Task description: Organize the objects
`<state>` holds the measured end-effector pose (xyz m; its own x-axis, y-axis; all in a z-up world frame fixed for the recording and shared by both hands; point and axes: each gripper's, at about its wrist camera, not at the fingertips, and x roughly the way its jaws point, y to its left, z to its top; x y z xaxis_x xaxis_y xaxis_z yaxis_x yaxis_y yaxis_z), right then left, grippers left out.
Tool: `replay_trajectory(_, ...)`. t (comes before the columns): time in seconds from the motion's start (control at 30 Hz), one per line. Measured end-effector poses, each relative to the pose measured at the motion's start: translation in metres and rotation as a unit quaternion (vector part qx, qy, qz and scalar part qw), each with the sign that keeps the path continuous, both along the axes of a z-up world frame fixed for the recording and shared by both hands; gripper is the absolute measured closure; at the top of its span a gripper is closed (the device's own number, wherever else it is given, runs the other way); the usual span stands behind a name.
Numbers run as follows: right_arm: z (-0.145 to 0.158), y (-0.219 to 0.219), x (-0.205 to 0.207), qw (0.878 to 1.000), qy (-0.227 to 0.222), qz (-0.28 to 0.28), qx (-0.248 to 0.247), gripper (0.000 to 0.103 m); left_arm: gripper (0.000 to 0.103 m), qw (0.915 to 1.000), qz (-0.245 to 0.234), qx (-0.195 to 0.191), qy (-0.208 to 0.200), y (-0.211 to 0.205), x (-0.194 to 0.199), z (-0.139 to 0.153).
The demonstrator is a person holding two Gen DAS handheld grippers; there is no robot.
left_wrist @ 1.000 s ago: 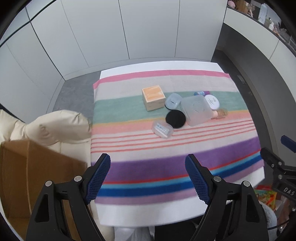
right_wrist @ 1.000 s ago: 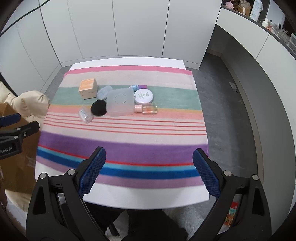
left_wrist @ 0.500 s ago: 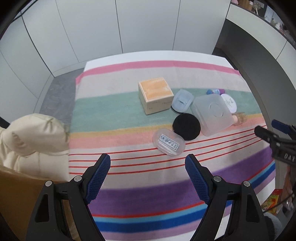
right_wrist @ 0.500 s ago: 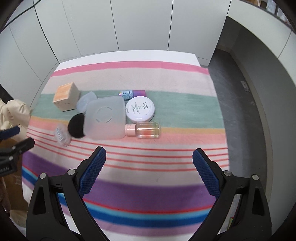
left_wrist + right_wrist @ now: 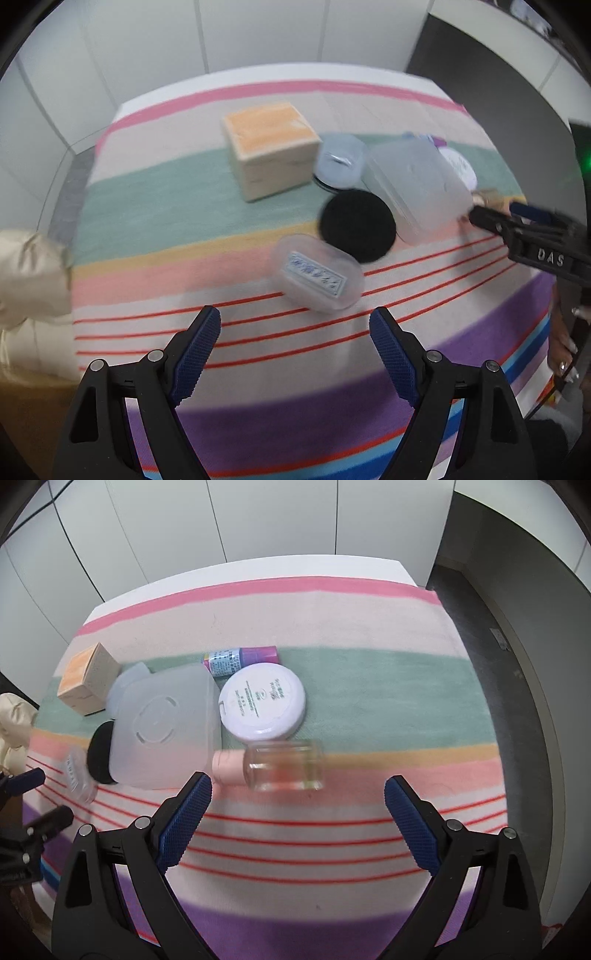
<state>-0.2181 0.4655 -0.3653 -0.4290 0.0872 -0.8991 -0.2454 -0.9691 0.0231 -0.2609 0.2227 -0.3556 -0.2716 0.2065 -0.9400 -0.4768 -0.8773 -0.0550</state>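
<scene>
On a striped cloth lie a wooden box with an orange top (image 5: 271, 158), a frosted square plastic box (image 5: 166, 727), a black round puff (image 5: 356, 225), a small clear oval case (image 5: 317, 277), a white round compact (image 5: 264, 701), a purple tube (image 5: 240, 659) and a glass bottle with a pink cap (image 5: 280, 768). My left gripper (image 5: 295, 343) is open, just short of the oval case. My right gripper (image 5: 297, 812) is open, just short of the glass bottle.
A pale blue lid (image 5: 341, 158) leans between the wooden box and the frosted box. A cream cushion (image 5: 29, 273) and a cardboard box sit off the cloth's left edge. White cabinets stand behind the table. Grey floor lies to the right.
Both grippers have moved forward and down toward the objects. The oval case and the glass bottle now sit much closer to the open fingers.
</scene>
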Motion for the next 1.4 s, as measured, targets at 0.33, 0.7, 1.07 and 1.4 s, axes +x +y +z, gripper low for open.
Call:
replay_trajectory(0.33, -0.007, -0.001, -0.005, 1.000, 0.015, 0.013, 0.024, 0.039, 0.056, 0.9955, -0.068, 0.007, 0.066, 0.035, 0.008, -0.005)
replay_trajectory(0.7, 0.000, -0.001, 0.005, 0.999, 0.017, 0.019, 0.033, 0.039, 0.066, 0.9984, -0.037, -0.008, 0.042, 0.041, 0.006, -0.002)
replay_trajectory(1.07, 0.032, -0.014, 0.019, 0.998, 0.018, 0.037, 0.047, 0.039, 0.066, 0.9984, 0.046, -0.019, 0.025, 0.021, -0.001, 0.018)
replay_trajectory(1.4, 0.084, -0.026, 0.034, 0.997, 0.035, 0.041, 0.047, 0.039, 0.066, 0.9943, 0.099, -0.005, 0.041, -0.004, 0.005, 0.086)
